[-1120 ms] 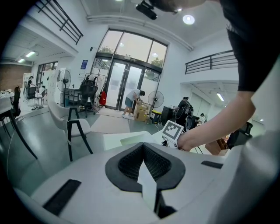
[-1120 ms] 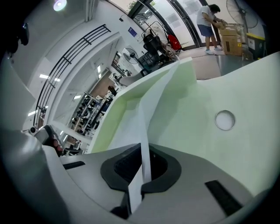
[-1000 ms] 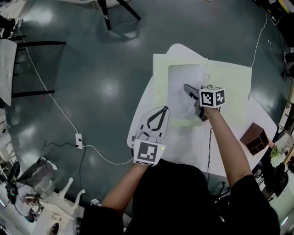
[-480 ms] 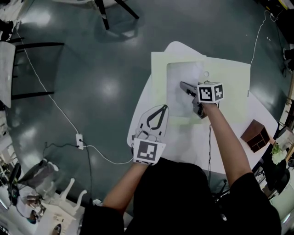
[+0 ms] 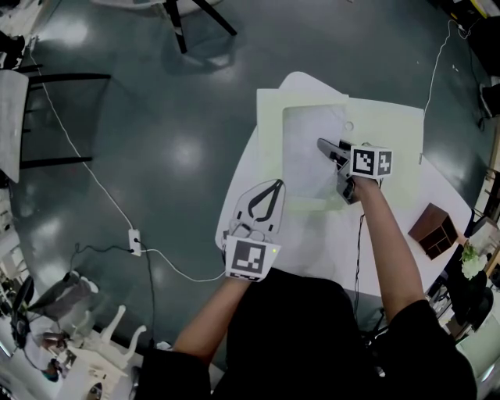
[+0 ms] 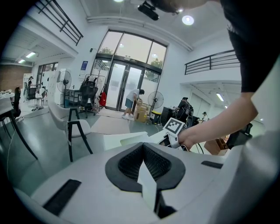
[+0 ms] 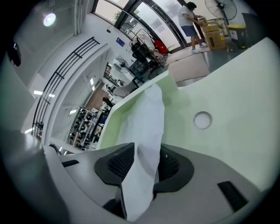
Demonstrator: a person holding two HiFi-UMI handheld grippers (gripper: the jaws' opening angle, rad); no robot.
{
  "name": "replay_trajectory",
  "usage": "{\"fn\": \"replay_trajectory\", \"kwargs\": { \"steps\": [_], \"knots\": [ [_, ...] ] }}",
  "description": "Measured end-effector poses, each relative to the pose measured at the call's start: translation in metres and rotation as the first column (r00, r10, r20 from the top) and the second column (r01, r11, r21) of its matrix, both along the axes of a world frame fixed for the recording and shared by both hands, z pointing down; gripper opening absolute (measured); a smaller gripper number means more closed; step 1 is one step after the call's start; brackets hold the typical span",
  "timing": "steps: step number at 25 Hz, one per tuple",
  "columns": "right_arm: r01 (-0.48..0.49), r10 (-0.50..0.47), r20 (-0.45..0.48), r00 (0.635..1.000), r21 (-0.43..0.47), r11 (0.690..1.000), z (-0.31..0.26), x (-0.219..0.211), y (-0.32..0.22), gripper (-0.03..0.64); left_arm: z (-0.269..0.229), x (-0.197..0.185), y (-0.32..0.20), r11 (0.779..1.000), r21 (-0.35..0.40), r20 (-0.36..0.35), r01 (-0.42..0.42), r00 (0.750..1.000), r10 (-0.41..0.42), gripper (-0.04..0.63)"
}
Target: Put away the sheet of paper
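A white sheet of paper (image 5: 306, 156) lies on a pale green folder (image 5: 391, 125) on the white table (image 5: 328, 250). My right gripper (image 5: 324, 146) hovers over the sheet's right side. Its jaws have just been opening: in the right gripper view the pads (image 7: 120, 162) stand apart and the paper (image 7: 151, 118) hangs loosely between them in my right gripper (image 7: 146, 165). My left gripper (image 5: 275, 187) rests at the folder's near left corner. Its jaws (image 6: 143, 164) look closed on a thin pale edge, seemingly the folder's.
The folder (image 7: 232, 83) has a round hole (image 7: 202, 120) near the sheet. A brown wooden box (image 5: 432, 228) stands at the table's right edge. On the floor to the left run a white cable and a power strip (image 5: 134, 237). Chair legs (image 5: 181, 23) stand beyond.
My right gripper has shifted slightly to the right and its jaws have spread. The sheet now lies flatter on the folder. My left gripper has not moved.
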State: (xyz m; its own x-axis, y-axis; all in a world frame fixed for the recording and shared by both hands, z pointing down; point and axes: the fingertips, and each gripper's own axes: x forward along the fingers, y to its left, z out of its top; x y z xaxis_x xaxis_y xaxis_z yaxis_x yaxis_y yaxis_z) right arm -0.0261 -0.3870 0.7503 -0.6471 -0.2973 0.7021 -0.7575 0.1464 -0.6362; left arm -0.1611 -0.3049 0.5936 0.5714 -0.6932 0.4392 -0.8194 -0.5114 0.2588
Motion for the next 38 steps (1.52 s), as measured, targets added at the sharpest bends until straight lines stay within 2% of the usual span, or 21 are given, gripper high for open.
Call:
{"fn": "replay_trajectory", "kwargs": {
  "steps": [4, 8, 19, 23, 25, 29, 33, 36, 38],
  "knots": [
    [-0.061, 0.062, -0.053, 0.997, 0.018, 0.998, 0.0, 0.02, -0.006, 0.115, -0.002, -0.001, 0.002, 1.0, 0.003, 0.004, -0.001, 1.0, 0.001, 0.003],
    [-0.084, 0.087, -0.089, 0.992, 0.031, 0.996, 0.003, 0.03, -0.01, 0.048, -0.002, 0.001, 0.006, 1.0, 0.0, 0.002, 0.002, 1.0, -0.002, 0.003],
    [-0.022, 0.027, -0.108, 0.994, 0.049, 0.999, 0.006, 0.011, -0.02, 0.048, -0.001, -0.005, 0.01, 0.999, -0.006, -0.012, 0.035, 0.999, -0.035, 0.003],
    [-0.044, 0.048, -0.104, 0.993, 0.042, 0.998, 0.005, 0.011, -0.019, 0.075, -0.005, -0.007, 0.007, 0.999, -0.009, -0.03, 0.045, 0.999, -0.045, 0.003],
    [-0.027, 0.034, -0.123, 0.992, 0.06, 0.998, 0.003, 0.015, -0.016, 0.107, -0.008, -0.006, 0.007, 0.999, 0.002, -0.026, 0.036, 0.999, -0.035, 0.003],
    [0.051, -0.03, -0.201, 0.979, 0.103, 0.993, -0.006, 0.033, -0.003, 0.126, -0.012, -0.008, 0.01, 0.999, 0.001, -0.04, 0.042, 0.998, -0.042, 0.003],
    [-0.018, 0.045, -0.192, 0.98, 0.14, 0.99, -0.033, 0.059, 0.01, 0.126, -0.013, -0.009, 0.017, 0.998, -0.026, -0.082, 0.056, 0.995, -0.058, 0.003],
    [-0.073, 0.11, -0.182, 0.977, 0.199, 0.977, -0.067, 0.079, 0.023, 0.123, -0.022, 0.0, 0.02, 1.0, 0.007, -0.069, 0.023, 0.997, -0.023, 0.003],
    [-0.061, 0.115, -0.202, 0.973, 0.254, 0.965, -0.093, 0.087, 0.035, 0.104, -0.031, 0.006, 0.022, 1.0, 0.029, -0.054, 0.007, 0.999, -0.006, 0.003]
  ]
}}
